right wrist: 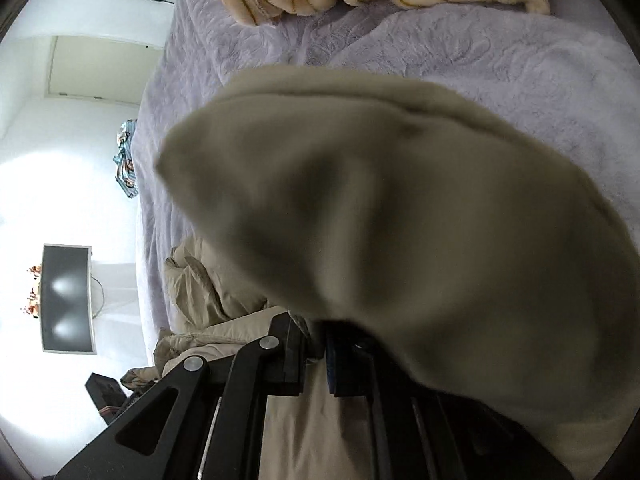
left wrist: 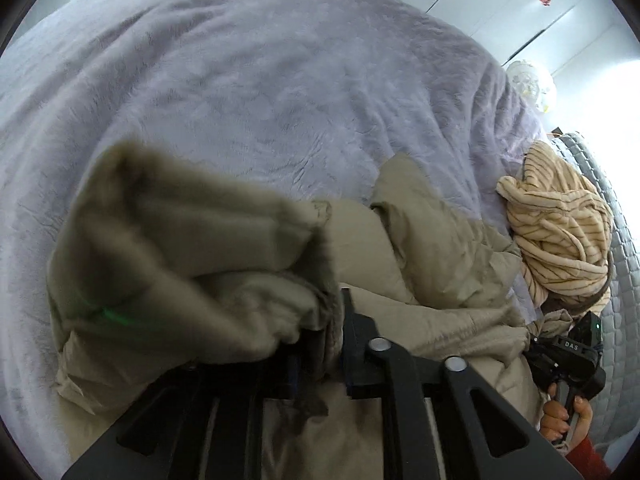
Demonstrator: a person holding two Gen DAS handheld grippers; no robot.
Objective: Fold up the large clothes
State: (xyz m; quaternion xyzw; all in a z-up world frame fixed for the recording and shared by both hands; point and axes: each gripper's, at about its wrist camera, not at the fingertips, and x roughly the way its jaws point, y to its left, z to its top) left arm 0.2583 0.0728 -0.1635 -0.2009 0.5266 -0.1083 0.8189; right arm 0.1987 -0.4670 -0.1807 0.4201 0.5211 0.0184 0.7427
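Your left tongs (left wrist: 326, 344) are pinched on a thick bunched fold of the khaki garment (left wrist: 180, 240), which fills the lower half of the left wrist view and lies on the lilac bed cover (left wrist: 240, 80). Your right tongs (right wrist: 316, 354) are clamped on another fold of the same garment, which billows blurred across the centre and right of that view. A striped cream garment (left wrist: 560, 232) sits bundled at the right edge, above your right hand (left wrist: 566, 416).

On the purple blanket (left wrist: 240, 80): 1 beige garment (left wrist: 420, 280), 1 striped garment (left wrist: 560, 232). 2 grippers – left (left wrist: 326, 336), right (right wrist: 316, 344). 1 TV (right wrist: 66, 298) off the blanket's edge.
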